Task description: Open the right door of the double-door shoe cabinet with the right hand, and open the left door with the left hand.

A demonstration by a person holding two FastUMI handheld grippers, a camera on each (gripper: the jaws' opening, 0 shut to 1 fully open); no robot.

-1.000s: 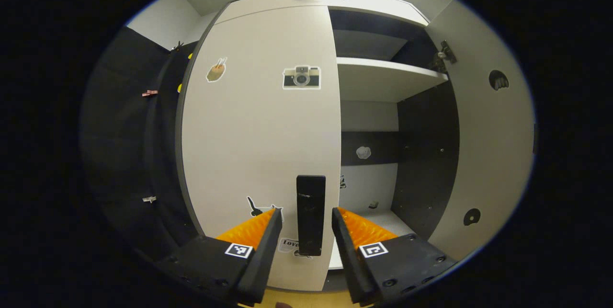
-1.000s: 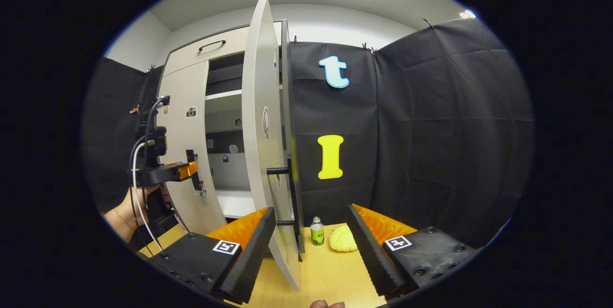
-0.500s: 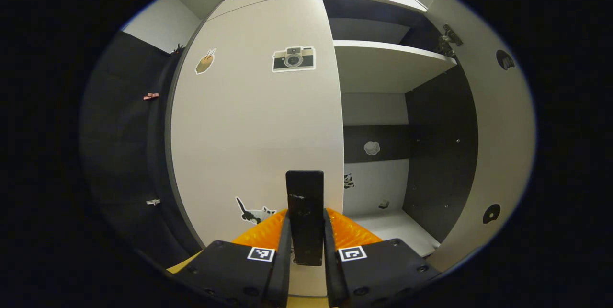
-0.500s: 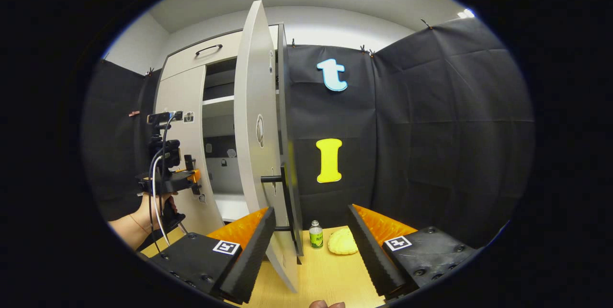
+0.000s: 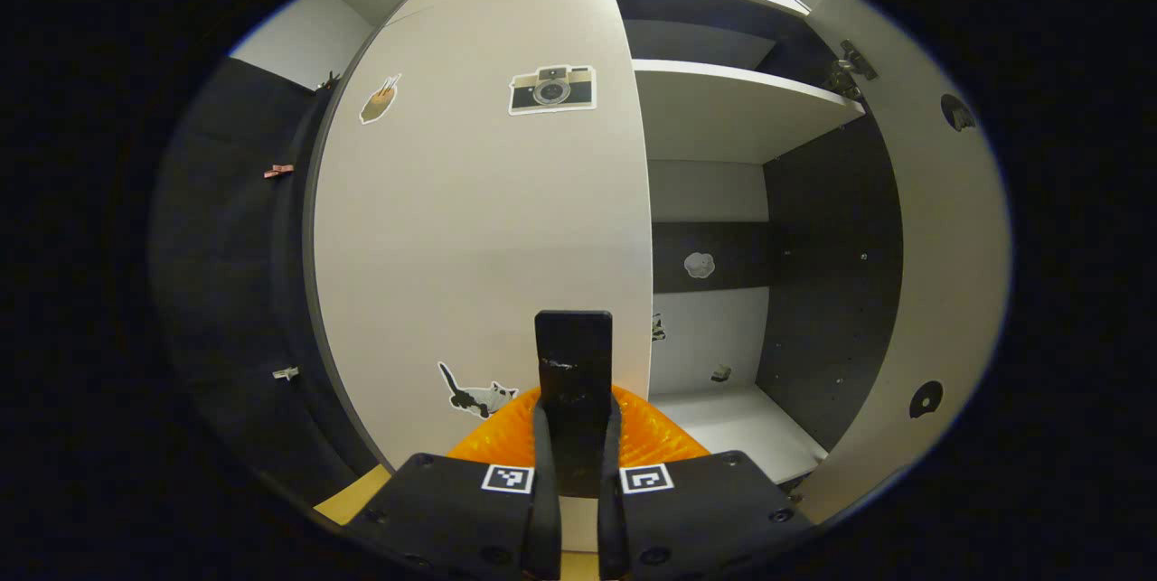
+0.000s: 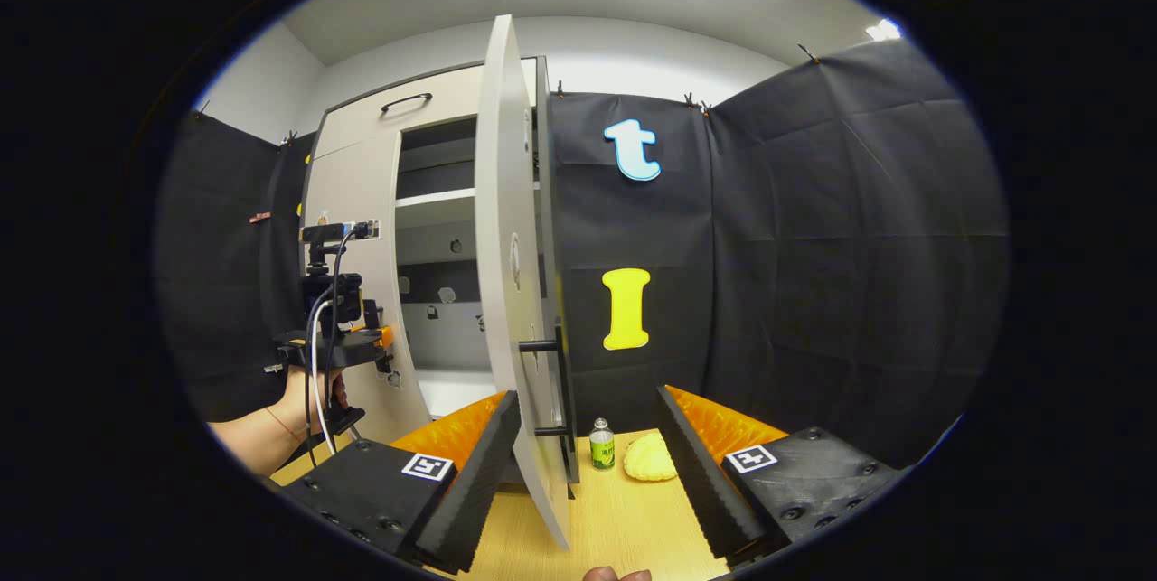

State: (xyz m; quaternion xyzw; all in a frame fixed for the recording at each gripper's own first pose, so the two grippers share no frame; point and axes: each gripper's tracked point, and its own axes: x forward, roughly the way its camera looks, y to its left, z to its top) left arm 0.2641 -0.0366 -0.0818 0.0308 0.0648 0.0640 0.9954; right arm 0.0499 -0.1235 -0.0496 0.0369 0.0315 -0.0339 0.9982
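1. The shoe cabinet is standing with its right door swung open, its shelves bare.
2. The left gripper is clamping the left door's handle.
3. The right gripper is hanging open, the right door's edge between its jaws.

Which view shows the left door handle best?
Left gripper view: the left door handle stands close and central, with the left gripper shut on it. In the right gripper view the handle is small and far off, partly hidden by the left gripper against the left door.
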